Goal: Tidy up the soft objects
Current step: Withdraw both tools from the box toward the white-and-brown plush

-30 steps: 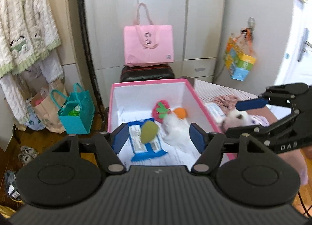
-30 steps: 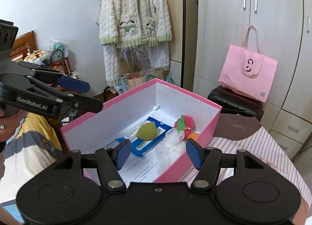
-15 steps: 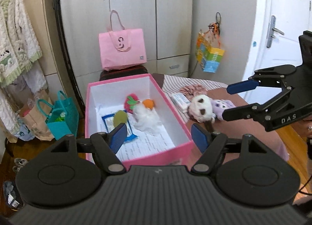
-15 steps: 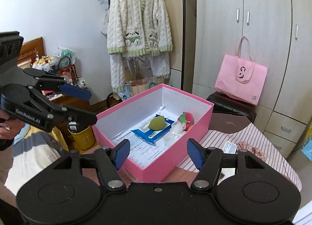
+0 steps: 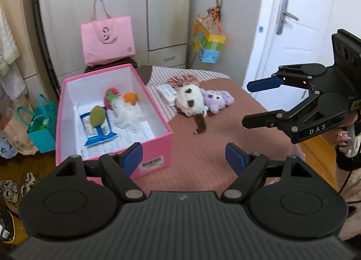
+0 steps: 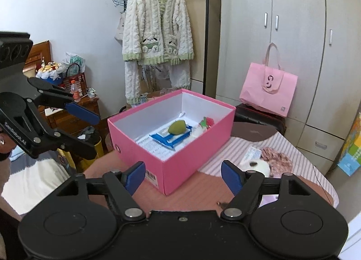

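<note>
Two hand-held grippers, one per hand, hover above a table (image 5: 203, 147) with a brown top and a striped pink-and-white cloth (image 5: 162, 79) at its far end. The left hand-held gripper (image 5: 183, 158) has its blue-padded jaws apart with nothing between them; they have just been opening wider. The right hand-held gripper (image 6: 182, 176) likewise has its jaws apart and empty, and they too have just been opening. From the left wrist view the right one appears at the right edge, above the bare brown table.

One pink box (image 5: 155, 145) with a white inside stands on the table's left part, open at the top. Inside it lie five things, counted: one green oval soft toy (image 5: 97, 116) resting on one blue-and-white packet (image 5: 98, 131), one red strawberry-like toy (image 5: 111, 97), one orange ball (image 5: 130, 97), and one fluffy white item (image 5: 127, 114). Printed paper lines the box floor.

Outside the box, on the table to its right, lie one white-and-brown plush (image 5: 190, 100) touching one purple plush (image 5: 216, 100), with one small white packet (image 5: 167, 93) and one pink ruffled fabric piece (image 5: 182, 78) just behind them.

In the room beyond: one pink tote bag (image 5: 108, 36) on a dark case, two teal gift bags (image 5: 42, 124) on the floor, one colourful bag (image 5: 208, 44) hanging from a cabinet, and one cream-and-green fleece jacket (image 6: 158, 27) on a rail.
</note>
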`<state>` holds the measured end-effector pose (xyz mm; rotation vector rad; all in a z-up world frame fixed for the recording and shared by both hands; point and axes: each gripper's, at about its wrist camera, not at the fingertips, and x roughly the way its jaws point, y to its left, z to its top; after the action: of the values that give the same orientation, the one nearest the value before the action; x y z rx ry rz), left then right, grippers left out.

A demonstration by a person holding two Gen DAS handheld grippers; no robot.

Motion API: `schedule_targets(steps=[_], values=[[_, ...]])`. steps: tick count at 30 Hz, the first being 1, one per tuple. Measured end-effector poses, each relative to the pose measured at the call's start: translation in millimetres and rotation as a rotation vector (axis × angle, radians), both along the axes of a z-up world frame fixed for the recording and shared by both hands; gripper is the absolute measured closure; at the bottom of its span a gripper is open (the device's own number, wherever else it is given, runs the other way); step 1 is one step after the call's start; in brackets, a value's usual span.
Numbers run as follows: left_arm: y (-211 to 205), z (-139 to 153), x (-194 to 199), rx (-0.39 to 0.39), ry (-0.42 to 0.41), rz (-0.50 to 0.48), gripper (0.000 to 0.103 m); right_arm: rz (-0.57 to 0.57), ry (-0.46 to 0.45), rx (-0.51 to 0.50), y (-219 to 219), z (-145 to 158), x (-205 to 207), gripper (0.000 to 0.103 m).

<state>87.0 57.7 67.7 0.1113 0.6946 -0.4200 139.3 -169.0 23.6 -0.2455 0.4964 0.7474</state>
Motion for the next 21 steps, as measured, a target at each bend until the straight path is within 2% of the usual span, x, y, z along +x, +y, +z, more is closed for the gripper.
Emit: schedule_targets(steps=[8, 13, 16, 21], values=[[-35.4, -15.0, 5.2, 0.004, 0.049, -0.091, 0.021, -0.018, 0.010, -0.024, -28.5, -21.4, -14.4, 0.020], [-58.9, -41.2, 18.6, -0.050, 0.110, -0.131, 0.020, 0.007, 0.015, -0.033, -40.2, -42.0, -14.1, 0.019], [-69.6, -52.1, 24.2, -0.056, 0.099, -0.133, 0.020, -0.005, 0.060, -0.021, -47.9, -61.6, -5.5, 0.019], [-87.5, -59.7, 41.3, -0.038, 0.070, -0.105, 0.011, -0.057, 0.080, -0.043, -55.2, -88.6, 13.6, 0.019]])
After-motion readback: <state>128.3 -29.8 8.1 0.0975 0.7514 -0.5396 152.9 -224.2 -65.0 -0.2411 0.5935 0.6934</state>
